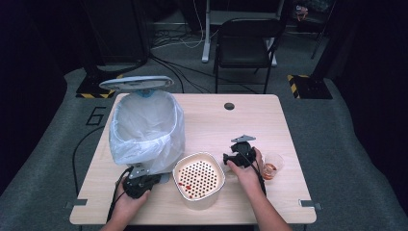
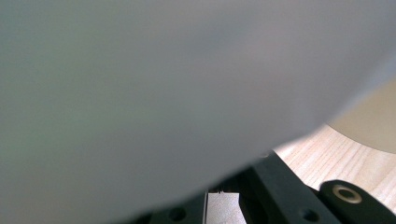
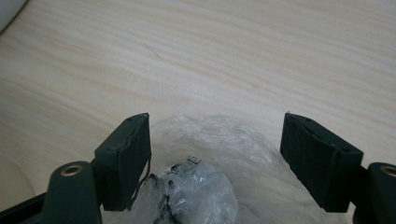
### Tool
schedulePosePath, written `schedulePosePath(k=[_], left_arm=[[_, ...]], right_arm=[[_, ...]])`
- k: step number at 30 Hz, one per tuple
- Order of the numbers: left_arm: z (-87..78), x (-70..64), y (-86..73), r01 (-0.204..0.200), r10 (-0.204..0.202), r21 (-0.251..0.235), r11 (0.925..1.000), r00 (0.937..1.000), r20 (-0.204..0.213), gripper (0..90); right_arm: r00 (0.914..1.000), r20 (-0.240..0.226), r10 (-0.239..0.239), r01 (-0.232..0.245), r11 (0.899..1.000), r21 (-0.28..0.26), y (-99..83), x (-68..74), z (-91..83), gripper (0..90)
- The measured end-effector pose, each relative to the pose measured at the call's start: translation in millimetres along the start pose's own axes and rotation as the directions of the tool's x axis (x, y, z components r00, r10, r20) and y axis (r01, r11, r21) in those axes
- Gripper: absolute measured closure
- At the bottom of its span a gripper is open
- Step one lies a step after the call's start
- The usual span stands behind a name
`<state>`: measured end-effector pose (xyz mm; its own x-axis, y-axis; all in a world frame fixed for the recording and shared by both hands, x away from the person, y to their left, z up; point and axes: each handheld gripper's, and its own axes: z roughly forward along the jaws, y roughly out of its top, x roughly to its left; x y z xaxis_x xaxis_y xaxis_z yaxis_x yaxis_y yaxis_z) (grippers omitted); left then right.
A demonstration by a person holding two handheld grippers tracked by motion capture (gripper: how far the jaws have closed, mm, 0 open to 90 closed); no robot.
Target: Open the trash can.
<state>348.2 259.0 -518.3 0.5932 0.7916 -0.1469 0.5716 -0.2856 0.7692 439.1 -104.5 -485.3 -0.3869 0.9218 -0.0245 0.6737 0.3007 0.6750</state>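
A bin lined with a white plastic bag [image 1: 144, 130] stands at the table's left, its grey lid [image 1: 136, 83] raised behind it. My left gripper [image 1: 138, 183] rests at the bin's foot. In the left gripper view the bag [image 2: 163, 93] hangs blurred right over the jaws, leaving just their black bases [image 2: 280, 196] visible. My right gripper [image 1: 239, 156] lies right of centre. In its own view the right gripper [image 3: 217, 123] is open, and a crumpled wad of clear plastic film [image 3: 205, 154] lies on the wood between the jaws.
A cream container [image 1: 179, 166] with a perforated insert and red bits sits at front centre; its edge [image 2: 373, 121] is near the left gripper. A clear cup [image 1: 272, 166] with orange residue stands beside the right hand. A chair [image 1: 245, 43] stands beyond the table [image 1: 216, 125].
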Motion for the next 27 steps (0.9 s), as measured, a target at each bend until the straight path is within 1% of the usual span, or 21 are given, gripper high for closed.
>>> schedulePosePath(k=[2,3,4,6,7,8,9,10,11,12,13,15,16,18,20,22,23,24,27], left_arm=[[-0.6,-0.1,0.2,-0.005,0.005,0.008,1.0000,1.0000,-0.004,90.0],[-0.6,-0.2,0.2,-0.005,0.005,0.008,1.0000,1.0000,-0.004,90.0],[-0.6,-0.2,0.3,-0.006,0.006,0.008,0.9999,1.0000,-0.004,90.0],[-0.6,-0.2,0.3,-0.005,0.005,0.008,1.0000,1.0000,-0.004,90.0],[-0.6,-0.2,0.2,-0.005,0.005,0.008,1.0000,1.0000,-0.004,90.0],[-0.6,-0.2,0.2,-0.005,0.005,0.008,1.0000,1.0000,-0.005,90.0],[-0.6,-0.2,0.2,-0.006,0.006,0.008,1.0000,1.0000,-0.005,90.0],[-0.6,-0.2,0.2,-0.005,0.005,0.008,1.0000,1.0000,-0.004,90.0],[-0.6,-0.1,0.2,-0.006,0.006,0.007,1.0000,1.0000,-0.004,90.0],[-0.7,-0.2,0.2,-0.006,0.006,0.009,0.9999,1.0000,-0.005,90.0],[-0.6,-0.2,0.2,-0.005,0.005,0.008,1.0000,1.0000,-0.004,90.0],[-0.6,-0.1,0.2,-0.005,0.005,0.008,1.0000,1.0000,-0.004,90.0],[-0.6,-0.1,0.2,-0.005,0.005,0.008,1.0000,1.0000,-0.004,90.0],[0.0,0.0,0.0,-0.001,0.001,0.000,1.0000,1.0000,-0.001,90.0],[-0.6,-0.1,0.3,-0.004,0.004,0.008,1.0000,1.0000,-0.004,90.0],[-0.6,-0.2,0.4,-0.006,0.006,0.009,0.9999,1.0000,-0.005,90.0],[-0.6,-0.3,0.3,-0.007,0.007,0.007,1.0000,1.0000,-0.004,90.0],[-0.6,-0.3,0.4,-0.008,0.008,0.007,0.9999,1.0000,-0.004,90.0],[-0.6,-0.4,0.4,-0.009,0.009,0.008,0.9999,1.0000,-0.004,90.0]], right_arm=[[0.9999,-0.013,-0.006,0.006,1.000,0.007,-5.9,1.4,1.7,26.8],[1.0000,0.000,-0.006,0.006,1.000,0.000,-8.6,1.6,2.6,28.2],[1.0000,-0.007,-0.005,0.005,1.000,-0.004,-11.2,2.3,3.7,29.3],[0.9996,-0.021,-0.017,0.017,1.000,0.016,-15.0,3.3,5.5,31.3],[0.9995,-0.027,-0.017,0.017,1.000,0.015,-17.4,5.0,6.3,33.3],[0.9990,-0.034,-0.029,0.030,0.999,0.020,-18.9,5.6,7.0,34.8],[0.9993,-0.030,-0.025,0.025,1.000,0.017,-20.4,7.0,8.3,36.6],[0.9988,-0.039,-0.030,0.031,0.999,0.022,-21.9,7.6,9.5,39.0],[0.9989,-0.034,-0.033,0.034,0.999,0.031,-23.2,8.6,10.8,40.3],[0.9985,-0.042,-0.034,0.035,0.999,0.032,-24.5,8.9,12.0,42.9],[0.9987,-0.045,-0.024,0.025,0.999,0.031,-25.4,9.4,12.1,45.1],[0.9982,-0.057,-0.021,0.023,0.999,0.027,-25.6,8.6,11.8,49.8],[0.9984,-0.051,-0.023,0.025,0.999,0.025,-25.4,8.7,11.7,52.7],[0.9978,-0.057,-0.033,0.034,0.999,0.020,-25.0,8.1,11.5,57.5],[0.9973,-0.059,-0.044,0.045,0.999,0.020,-23.1,7.9,10.1,61.0],[0.9961,-0.069,-0.055,0.057,0.998,0.024,-19.6,7.9,8.4,62.8],[0.9952,-0.079,-0.058,0.060,0.998,0.019,-17.6,8.0,7.5,63.4],[0.9952,-0.080,-0.056,0.058,0.998,0.022,-16.6,8.2,6.1,64.0],[0.9923,-0.103,-0.070,0.070,0.998,-0.003,-8.0,8.1,-3.4,64.9]])
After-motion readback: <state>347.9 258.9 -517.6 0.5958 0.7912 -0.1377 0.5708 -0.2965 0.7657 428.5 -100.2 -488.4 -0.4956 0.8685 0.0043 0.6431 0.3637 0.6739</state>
